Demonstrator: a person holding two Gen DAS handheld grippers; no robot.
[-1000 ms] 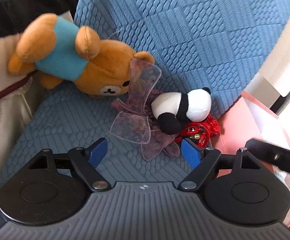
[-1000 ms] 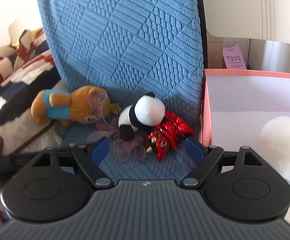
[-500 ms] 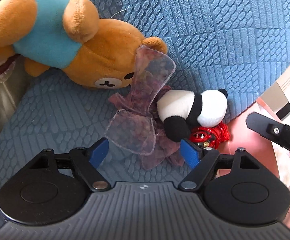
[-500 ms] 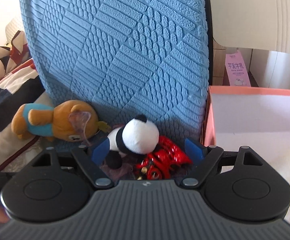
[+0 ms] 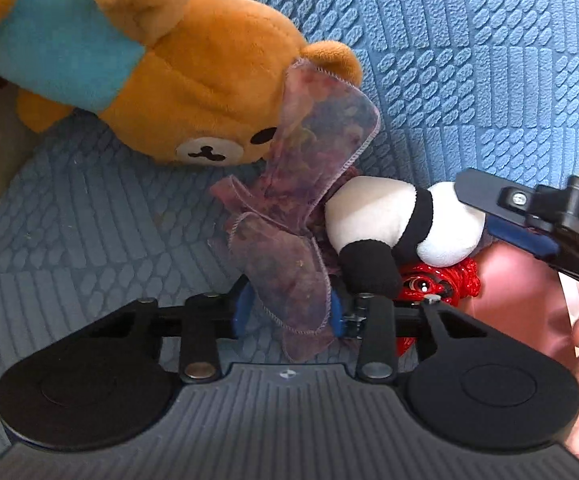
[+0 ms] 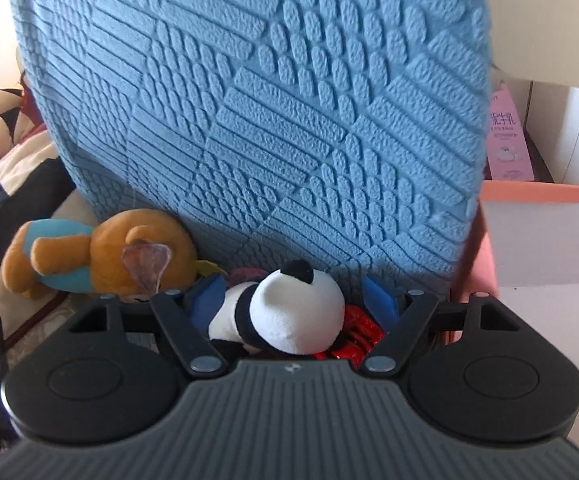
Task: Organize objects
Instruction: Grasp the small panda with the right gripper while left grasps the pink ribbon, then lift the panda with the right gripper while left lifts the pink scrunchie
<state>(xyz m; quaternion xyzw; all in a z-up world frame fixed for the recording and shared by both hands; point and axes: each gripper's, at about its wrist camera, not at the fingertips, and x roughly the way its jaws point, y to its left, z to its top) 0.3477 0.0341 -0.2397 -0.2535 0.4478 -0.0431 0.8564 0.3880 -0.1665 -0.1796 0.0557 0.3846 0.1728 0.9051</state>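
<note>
The left gripper (image 5: pixel 289 310) is low over the blue textured seat cushion (image 5: pixel 89 220), its jaws closing with the near loop of a sheer purple ribbon bow (image 5: pixel 285 256) between the blue pads; the fabric drapes over both pads, and whether they already pinch it cannot be told. The bow's far loop stands up against the face of a brown teddy bear (image 5: pixel 193 92) in a turquoise shirt, which lies on its side at the far left of the seat, head toward the middle. Just right of the bow lies a small panda plush (image 5: pixel 401 220), its black limb touching the ribbon, and it rests partly on a glossy red toy (image 5: pixel 445 284) at the seat's right edge.

The right gripper (image 6: pixel 289 300) comes in from the right, its jaws fairly wide and closing, with the panda plush (image 6: pixel 289 312) between the pads; the left pad looks close against the panda's body while the right pad stands clear of it. The red toy (image 6: pixel 357 328) shows under the panda. The teddy bear (image 6: pixel 101 252) sits at the left against the upright blue backrest (image 6: pixel 269 100). A pink box (image 6: pixel 537 192) with a white inside stands just right of the seat
</note>
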